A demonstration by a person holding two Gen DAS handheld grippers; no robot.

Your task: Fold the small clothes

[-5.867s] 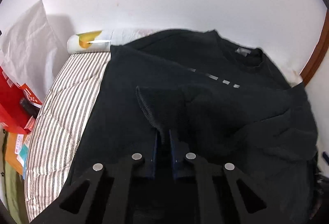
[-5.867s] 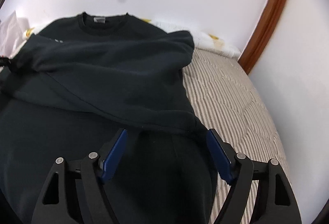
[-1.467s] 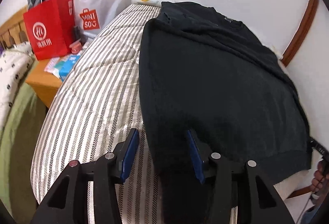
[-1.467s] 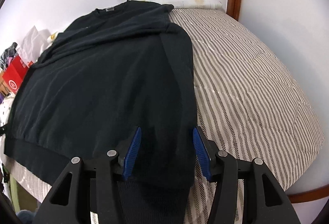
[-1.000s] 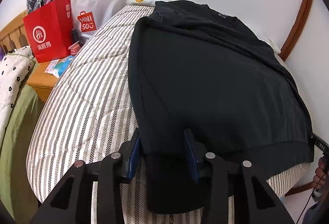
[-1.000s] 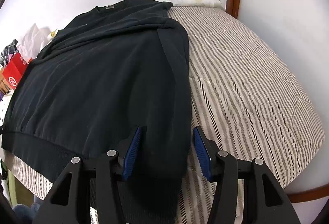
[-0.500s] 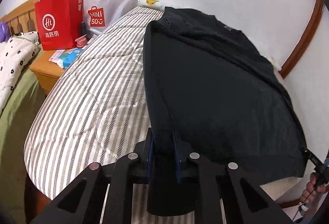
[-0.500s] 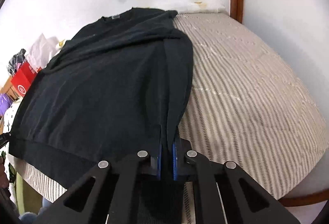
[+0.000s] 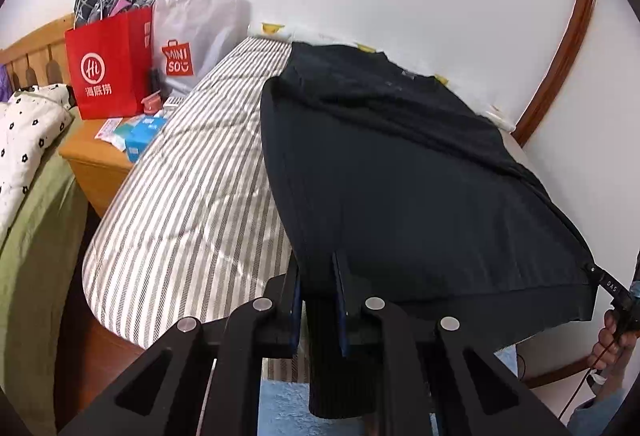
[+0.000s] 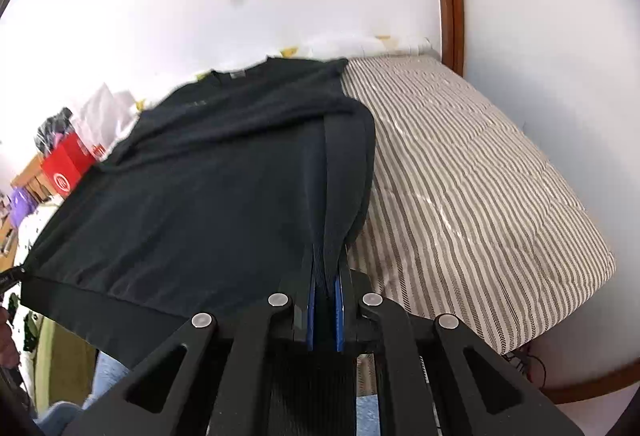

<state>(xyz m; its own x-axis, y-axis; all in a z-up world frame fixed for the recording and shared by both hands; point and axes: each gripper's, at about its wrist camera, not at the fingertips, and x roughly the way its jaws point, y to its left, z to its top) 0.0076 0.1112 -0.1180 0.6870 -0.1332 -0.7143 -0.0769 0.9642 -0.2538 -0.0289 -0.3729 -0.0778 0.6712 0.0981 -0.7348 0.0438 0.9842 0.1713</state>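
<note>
From my left wrist camera, my left gripper (image 9: pixel 318 286) is clamped on the hem corner of a black sweater (image 9: pixel 400 171), its blue pads pinching the ribbed edge. The sweater lies spread across a striped bed (image 9: pixel 192 187), collar toward the far white wall, hem lifted off the near edge. Left of the bed stand a red bag (image 9: pixel 108 71) and a white bag (image 9: pixel 192 35) on a wooden nightstand (image 9: pixel 96 159). From my right wrist camera, my right gripper (image 10: pixel 325 296) is closed tight on the sweater's (image 10: pixel 200 187) other hem corner, folded fabric squeezed between its pads. Bare striped bed (image 10: pixel 460 195) stretches to the right.
</note>
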